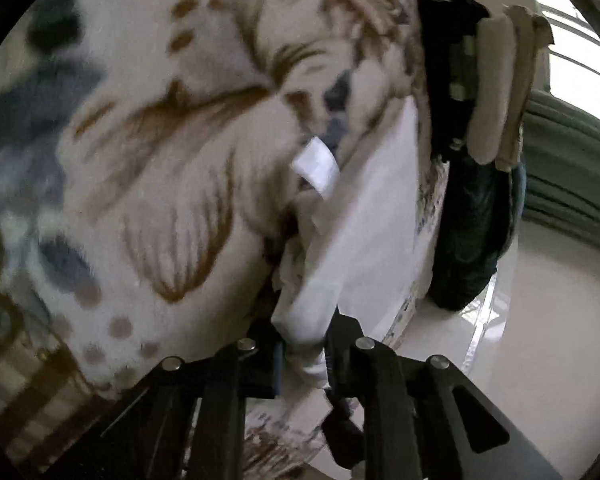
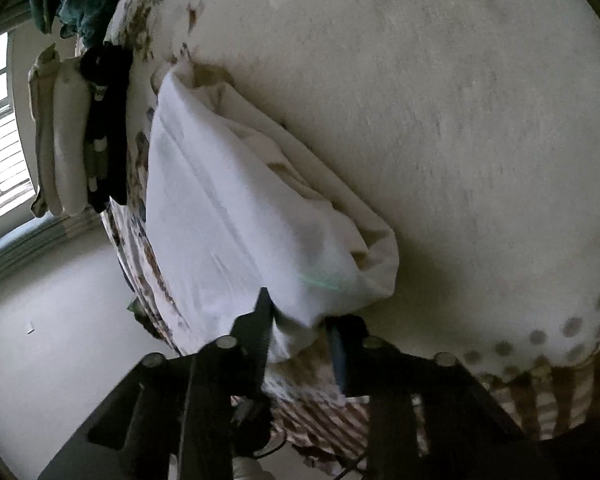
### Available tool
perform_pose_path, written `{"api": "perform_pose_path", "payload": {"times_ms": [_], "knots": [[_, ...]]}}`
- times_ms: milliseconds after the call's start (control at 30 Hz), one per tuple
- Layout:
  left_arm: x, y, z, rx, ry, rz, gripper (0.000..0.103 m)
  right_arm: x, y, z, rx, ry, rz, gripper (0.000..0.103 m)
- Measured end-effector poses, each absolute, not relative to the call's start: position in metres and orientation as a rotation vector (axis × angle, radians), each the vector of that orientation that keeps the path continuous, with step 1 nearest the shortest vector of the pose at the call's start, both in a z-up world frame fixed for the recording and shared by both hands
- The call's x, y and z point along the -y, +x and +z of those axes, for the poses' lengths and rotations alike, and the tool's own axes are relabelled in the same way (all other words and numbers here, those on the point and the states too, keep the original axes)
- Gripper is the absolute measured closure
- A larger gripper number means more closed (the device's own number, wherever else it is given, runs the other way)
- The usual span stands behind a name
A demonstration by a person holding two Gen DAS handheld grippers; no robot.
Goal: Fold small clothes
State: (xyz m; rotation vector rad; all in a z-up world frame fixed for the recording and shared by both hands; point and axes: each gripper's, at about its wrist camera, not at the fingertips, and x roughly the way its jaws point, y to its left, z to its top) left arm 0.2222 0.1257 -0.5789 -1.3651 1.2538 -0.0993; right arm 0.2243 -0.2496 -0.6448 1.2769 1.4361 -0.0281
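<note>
A white garment (image 1: pixel 364 216) lies partly folded on a floral blanket (image 1: pixel 140 128), with a white label (image 1: pixel 316 162) sticking up at its far end. My left gripper (image 1: pixel 304 344) is shut on one near corner of the garment. In the right wrist view the same white garment (image 2: pixel 236 208) stretches away over the blanket (image 2: pixel 440 120). My right gripper (image 2: pixel 300 332) is shut on its other near corner. Both held corners sit just above the blanket.
A stack of folded clothes, beige (image 1: pixel 496 92) over black (image 1: pixel 444 68), sits at the blanket's far edge, also in the right wrist view (image 2: pixel 68 140). A dark green garment (image 1: pixel 476 232) lies beside it. The pale floor (image 2: pixel 60 320) and a window (image 2: pixel 0 128) lie beyond the edge.
</note>
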Motion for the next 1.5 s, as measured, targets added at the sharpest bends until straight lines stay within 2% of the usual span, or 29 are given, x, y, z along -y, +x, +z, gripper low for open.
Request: {"api": "perform_pose_path", "payload": {"times_ms": [200,233,333,367,400,433,467,500,533,700,800,833,867,900,933,967,1200,1500], "knots": [[-0.13,0.251,-0.556,-1.351,-1.052,-0.14,0.092,0.248,0.229,-0.627,-1.459,1.103,-0.089,0.095],[-0.135,0.255,-0.555,-1.353,-1.017,-0.144,0.094,0.248,0.232,-0.623,-1.453,1.049,-0.104,0.095],[-0.157,0.258,-0.557,-1.35,-1.034,-0.14,0.095,0.249,0.232,-0.623,-1.482,1.017,-0.072,0.094],[-0.162,0.257,-0.561,-1.36,-1.086,-0.146,0.092,0.252,0.23,-0.626,-1.479,1.071,-0.067,0.09],[-0.165,0.254,-0.562,-1.367,-1.132,-0.147,0.088,0.254,0.227,-0.628,-1.475,1.118,-0.064,0.08],[-0.167,0.251,-0.563,-1.373,-1.173,-0.156,0.063,0.255,0.226,-0.63,-1.479,1.134,-0.062,0.069],[-0.165,0.247,-0.563,-1.372,-1.194,-0.17,0.03,0.256,0.223,-0.631,-1.478,1.15,-0.062,0.048],[-0.162,0.24,-0.562,-1.362,-1.216,-0.184,0.024,0.256,0.222,-0.633,-1.459,1.175,-0.057,0.044],[-0.158,0.234,-0.564,-1.353,-1.24,-0.192,0.023,0.255,0.221,-0.637,-1.445,1.209,-0.036,0.042],[-0.109,0.23,-0.597,-1.379,-1.345,-0.224,0.023,0.245,0.225,-0.67,-1.444,1.306,-0.015,0.042],[-0.093,0.245,-0.608,-1.354,-1.354,-0.178,0.023,0.242,0.232,-0.679,-1.368,1.356,-0.002,0.042],[-0.092,0.249,-0.608,-1.337,-1.365,-0.167,0.023,0.238,0.235,-0.68,-1.359,1.356,-0.002,0.043],[-0.091,0.253,-0.605,-1.306,-1.375,-0.157,0.025,0.237,0.236,-0.679,-1.341,1.357,-0.006,0.053],[-0.091,0.255,-0.601,-1.277,-1.376,-0.154,0.034,0.237,0.236,-0.677,-1.321,1.363,-0.007,0.076],[-0.092,0.258,-0.594,-1.252,-1.357,-0.153,0.064,0.236,0.237,-0.676,-1.307,1.37,-0.008,0.081],[-0.092,0.26,-0.589,-1.249,-1.329,-0.147,0.087,0.235,0.238,-0.672,-1.296,1.375,-0.008,0.084],[-0.097,0.28,-0.523,-1.183,-1.245,-0.17,0.088,0.228,0.247,-0.605,-1.259,1.29,0.034,0.087],[-0.103,0.352,-0.402,-1.081,-1.192,-0.273,0.088,0.218,0.332,-0.467,-1.133,1.202,0.12,0.088]]}}
